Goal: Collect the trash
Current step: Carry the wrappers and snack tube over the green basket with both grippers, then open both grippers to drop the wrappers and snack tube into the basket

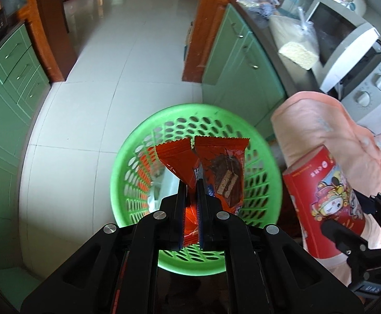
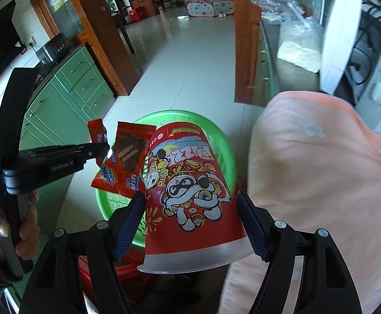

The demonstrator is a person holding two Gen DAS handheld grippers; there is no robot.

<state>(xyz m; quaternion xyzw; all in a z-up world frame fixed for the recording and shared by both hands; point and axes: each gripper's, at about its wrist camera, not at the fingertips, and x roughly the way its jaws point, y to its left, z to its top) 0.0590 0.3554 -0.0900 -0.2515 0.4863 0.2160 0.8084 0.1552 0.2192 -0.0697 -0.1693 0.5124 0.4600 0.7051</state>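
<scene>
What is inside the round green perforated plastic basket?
The green basket shows something pale, perhaps plastic film, against its wall. The orange snack wrappers held above by the left gripper cover its bottom.

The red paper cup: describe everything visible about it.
The red paper cup is printed with cartoon figures and yellow lettering, with a pale band near its rim. It looks like thin coated paper and undamaged. It is held tilted, closed end pointing away over the green basket, clamped on both sides by the right hand-held gripper. A peach cloth lies beside it.
</scene>
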